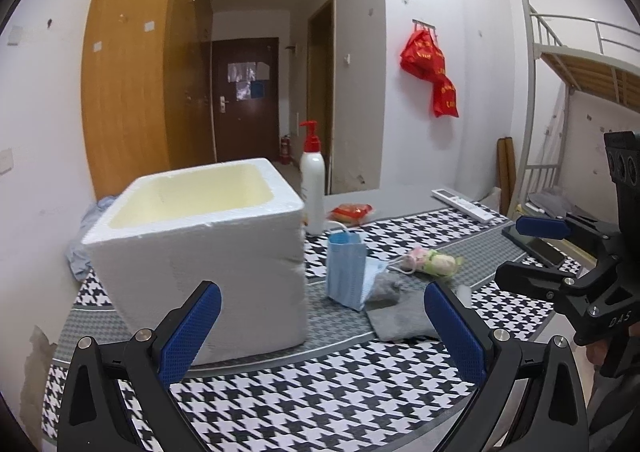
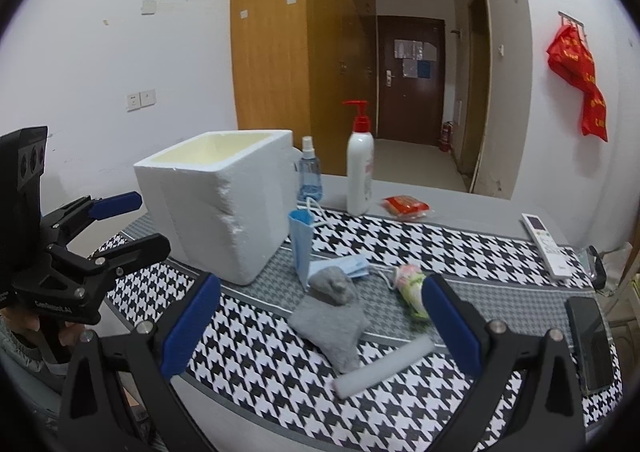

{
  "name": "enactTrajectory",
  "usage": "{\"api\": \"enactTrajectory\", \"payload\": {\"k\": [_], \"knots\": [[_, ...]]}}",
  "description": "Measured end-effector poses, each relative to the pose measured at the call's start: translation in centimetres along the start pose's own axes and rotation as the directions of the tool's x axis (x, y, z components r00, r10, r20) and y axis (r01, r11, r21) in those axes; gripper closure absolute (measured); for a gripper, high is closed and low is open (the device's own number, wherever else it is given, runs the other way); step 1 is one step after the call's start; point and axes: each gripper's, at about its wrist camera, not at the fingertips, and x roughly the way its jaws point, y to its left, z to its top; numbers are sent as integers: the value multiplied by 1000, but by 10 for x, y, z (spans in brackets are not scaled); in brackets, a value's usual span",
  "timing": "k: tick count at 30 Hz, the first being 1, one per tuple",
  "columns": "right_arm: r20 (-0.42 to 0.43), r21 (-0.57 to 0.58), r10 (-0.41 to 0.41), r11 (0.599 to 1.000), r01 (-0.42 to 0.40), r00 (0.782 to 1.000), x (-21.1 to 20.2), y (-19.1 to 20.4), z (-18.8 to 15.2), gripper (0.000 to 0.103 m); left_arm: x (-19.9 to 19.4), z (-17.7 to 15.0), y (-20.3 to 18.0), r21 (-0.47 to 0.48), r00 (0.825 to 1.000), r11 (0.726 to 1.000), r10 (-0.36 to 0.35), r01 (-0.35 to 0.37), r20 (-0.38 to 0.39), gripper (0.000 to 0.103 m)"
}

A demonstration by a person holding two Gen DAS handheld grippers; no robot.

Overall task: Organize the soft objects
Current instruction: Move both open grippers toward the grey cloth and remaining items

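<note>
A white foam box, open at the top, stands on the houndstooth cloth. To its right lie blue face masks, one standing on edge. A crumpled grey sock lies beside them, then a pink and green soft bundle. A white foam roll lies nearest, in the right wrist view. My left gripper is open in front of the box, holding nothing. My right gripper is open above the sock and roll, also holding nothing.
Behind the box stand a white pump bottle with a red top and a blue spray bottle. A red packet, a white remote and a dark phone lie to the right. A bunk bed stands beyond the table.
</note>
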Motion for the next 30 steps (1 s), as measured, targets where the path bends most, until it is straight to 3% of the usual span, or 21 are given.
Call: {"api": "enactTrajectory", "payload": {"k": [30], "knots": [[-76, 78, -79, 993, 85, 994, 1, -35, -32, 1, 42, -9, -38, 42, 990, 993, -105, 109, -99, 1]]}}
